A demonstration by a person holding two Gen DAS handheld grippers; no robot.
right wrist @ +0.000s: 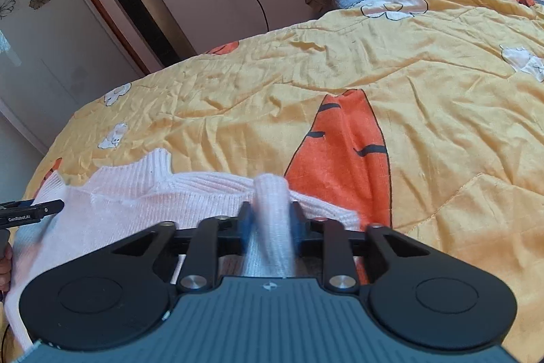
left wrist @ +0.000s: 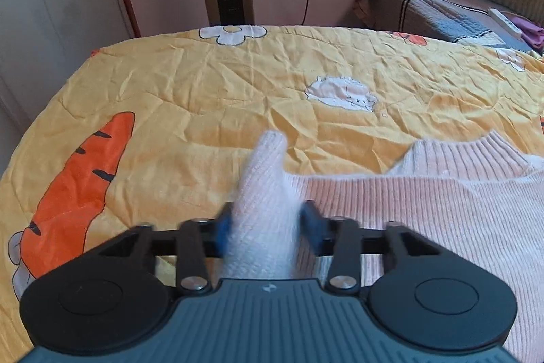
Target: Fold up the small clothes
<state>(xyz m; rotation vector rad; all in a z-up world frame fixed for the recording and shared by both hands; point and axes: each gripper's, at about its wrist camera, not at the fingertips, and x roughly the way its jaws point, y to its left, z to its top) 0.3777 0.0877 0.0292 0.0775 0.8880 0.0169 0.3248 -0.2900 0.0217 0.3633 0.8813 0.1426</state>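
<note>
**Both grippers pinching the pink sweater on the quilt**

My left gripper (left wrist: 267, 223) is clamped on a bunched-up fold of the pale pink ribbed sweater (left wrist: 425, 210); the knit stands up in a blurred peak between the blue pads (left wrist: 311, 218). My right gripper (right wrist: 270, 223) pinches another fold of the same sweater (right wrist: 136, 203), which rises between its fingers too. The sweater lies spread on the yellow quilt (left wrist: 204, 91) with its carrot print (right wrist: 343, 152), the ribbed collar (right wrist: 159, 164) toward the far side. From my right camera, the left gripper's tip shows at the sweater's far edge, near the picture's left border.
</note>
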